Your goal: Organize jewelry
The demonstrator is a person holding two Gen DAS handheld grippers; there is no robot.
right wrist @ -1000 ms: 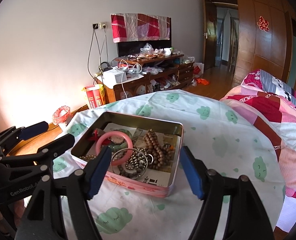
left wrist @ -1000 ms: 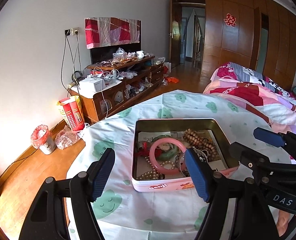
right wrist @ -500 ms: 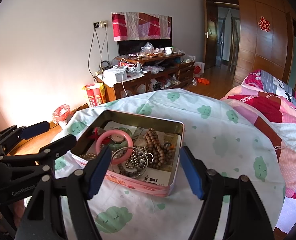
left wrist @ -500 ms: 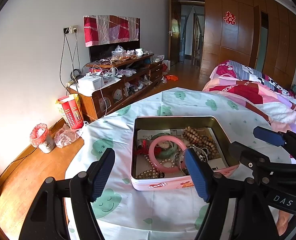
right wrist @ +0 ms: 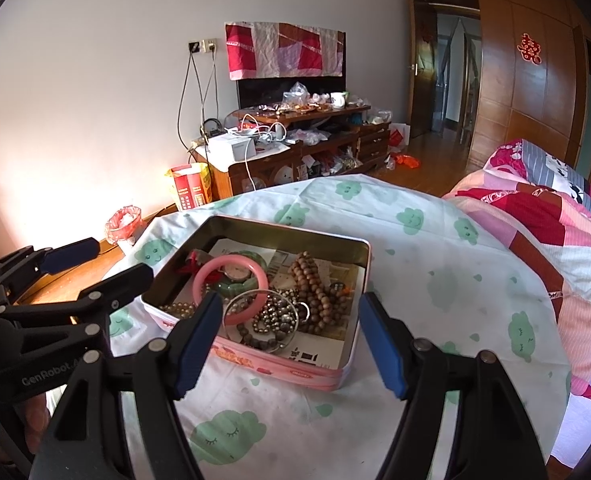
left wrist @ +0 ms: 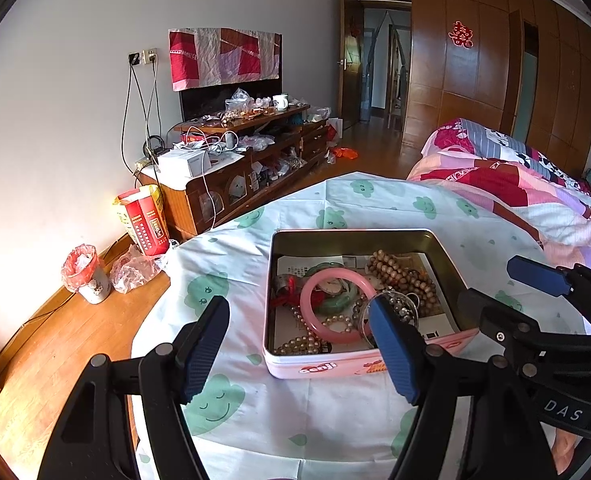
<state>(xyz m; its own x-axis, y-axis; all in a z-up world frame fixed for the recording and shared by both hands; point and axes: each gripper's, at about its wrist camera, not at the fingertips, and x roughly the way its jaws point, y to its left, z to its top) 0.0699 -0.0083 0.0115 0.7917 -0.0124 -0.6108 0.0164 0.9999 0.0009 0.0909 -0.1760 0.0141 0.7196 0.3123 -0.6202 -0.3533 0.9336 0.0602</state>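
An open pink tin (left wrist: 319, 366) (right wrist: 279, 364) sits on a round table with a cloud-print cloth (left wrist: 255, 412). Inside lie a pink bangle (left wrist: 317, 322) (right wrist: 211, 268), a green bangle (left wrist: 337, 302), a pearl strand (left wrist: 299, 346), brown wooden beads (left wrist: 399, 276) (right wrist: 315, 284), a silver ring bangle (right wrist: 255, 322) and dark metal beads (right wrist: 275, 316). My left gripper (left wrist: 299, 344) is open and empty, hovering at the tin's near-left side. My right gripper (right wrist: 289, 340) is open and empty, hovering over the tin's near edge. Each gripper shows in the other's view.
A bed with a patchwork quilt (left wrist: 515, 184) lies right of the table. A cluttered TV cabinet (left wrist: 235, 164) stands against the far wall, with a red carton (left wrist: 141, 220) and a small bin (left wrist: 85, 274) on the wooden floor to the left.
Both grippers have drifted slightly; the tin sits a little lower and nearer in both views. Nothing has been picked up, and the jaws stay open.
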